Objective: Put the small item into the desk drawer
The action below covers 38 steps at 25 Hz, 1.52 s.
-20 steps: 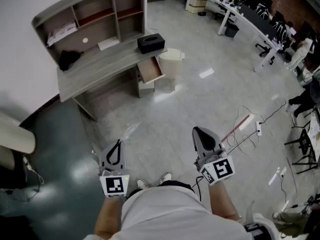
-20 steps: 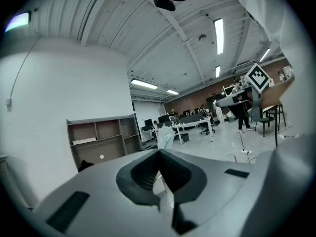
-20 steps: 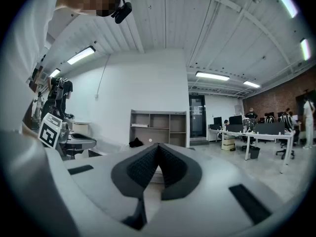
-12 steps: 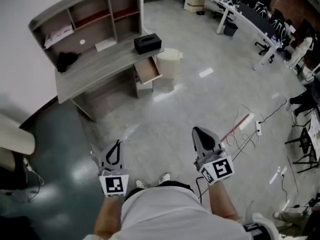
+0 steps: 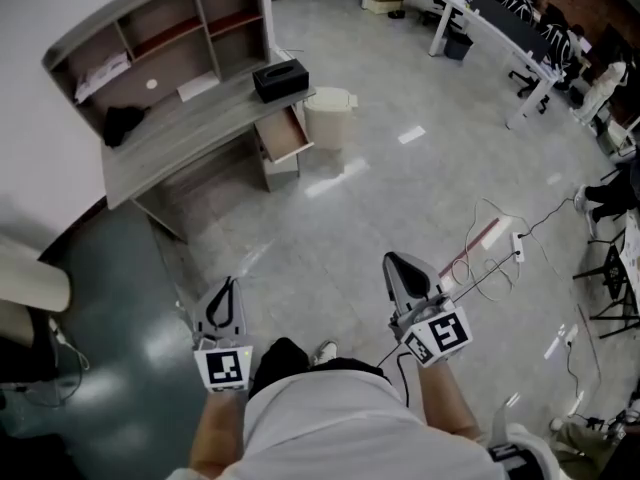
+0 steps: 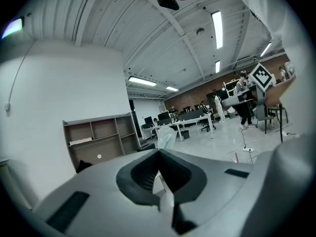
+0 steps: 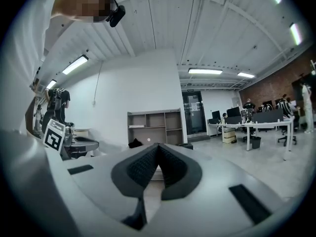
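Note:
My left gripper [image 5: 230, 283] is shut on a small clear plastic item [image 6: 165, 138]. The item pokes out past the closed jaws in the left gripper view and shows only faintly in the head view. My right gripper [image 5: 393, 261] is shut with nothing in it. Both are held low in front of the person's body, above the floor. The grey desk [image 5: 190, 128] stands far ahead at the upper left. Its drawer [image 5: 283, 134] is pulled open at the desk's right end. The desk's shelf unit [image 7: 154, 125] also shows beyond the right gripper [image 7: 158, 146].
A black box [image 5: 279, 79] sits on the desk's right end, and a pale bin [image 5: 330, 118] stands on the floor beside the drawer. Cables and a power strip [image 5: 516, 246] lie on the floor at right. Long tables with chairs and people [image 5: 540, 48] fill the far right.
The desk has slid up and left in the head view as the person steps. A dark leg now shows below, between the grippers. Both grippers stay shut and level.

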Tool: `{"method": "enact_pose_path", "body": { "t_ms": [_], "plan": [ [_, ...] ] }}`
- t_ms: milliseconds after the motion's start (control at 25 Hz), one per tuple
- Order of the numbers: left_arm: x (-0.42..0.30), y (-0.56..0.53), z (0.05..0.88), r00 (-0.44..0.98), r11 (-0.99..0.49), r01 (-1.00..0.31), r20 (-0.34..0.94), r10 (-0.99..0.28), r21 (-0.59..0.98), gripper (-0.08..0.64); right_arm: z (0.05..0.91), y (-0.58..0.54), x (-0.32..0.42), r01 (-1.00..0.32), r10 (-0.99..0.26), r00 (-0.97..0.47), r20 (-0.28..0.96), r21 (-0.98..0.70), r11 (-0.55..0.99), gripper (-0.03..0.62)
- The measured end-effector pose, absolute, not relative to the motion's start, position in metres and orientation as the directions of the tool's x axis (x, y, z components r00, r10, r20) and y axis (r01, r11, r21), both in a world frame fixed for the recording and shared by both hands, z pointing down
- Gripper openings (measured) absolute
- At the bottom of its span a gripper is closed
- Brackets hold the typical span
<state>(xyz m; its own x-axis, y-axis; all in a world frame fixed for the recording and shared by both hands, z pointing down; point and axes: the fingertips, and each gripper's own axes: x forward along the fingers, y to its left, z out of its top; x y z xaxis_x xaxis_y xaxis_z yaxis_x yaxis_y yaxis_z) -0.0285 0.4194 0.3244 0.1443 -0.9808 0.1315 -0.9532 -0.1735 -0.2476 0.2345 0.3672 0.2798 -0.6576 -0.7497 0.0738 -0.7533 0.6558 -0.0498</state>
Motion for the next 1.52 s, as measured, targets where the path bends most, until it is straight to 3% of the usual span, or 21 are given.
{"method": "enact_pose_path", "body": {
  "t_ms": [560,1080,1520],
  "plan": [
    [-0.029,0.265,0.361,0.217,-0.250,-0.945,0.165,-0.962,-0.212,0.017,0.315,0.253,0.226,-0.784,-0.768,-0.619,0.166,-0.062,0.618,0.023],
    [-0.115,0.073,0.366,0.285,-0.308,-0.941,0.157,-0.945,-0.142,0.017,0.291,0.071,0.115,-0.784,-0.769,-0.608,0.195,0.001,0.620,0.023],
    [-0.107,0.011,0.369,0.295,-0.311,-0.946,0.159,-0.942,-0.089,0.017,0.292,-0.002,0.122,-0.788,-0.772,-0.608,0.187,-0.019,0.616,0.023]
  ]
}}
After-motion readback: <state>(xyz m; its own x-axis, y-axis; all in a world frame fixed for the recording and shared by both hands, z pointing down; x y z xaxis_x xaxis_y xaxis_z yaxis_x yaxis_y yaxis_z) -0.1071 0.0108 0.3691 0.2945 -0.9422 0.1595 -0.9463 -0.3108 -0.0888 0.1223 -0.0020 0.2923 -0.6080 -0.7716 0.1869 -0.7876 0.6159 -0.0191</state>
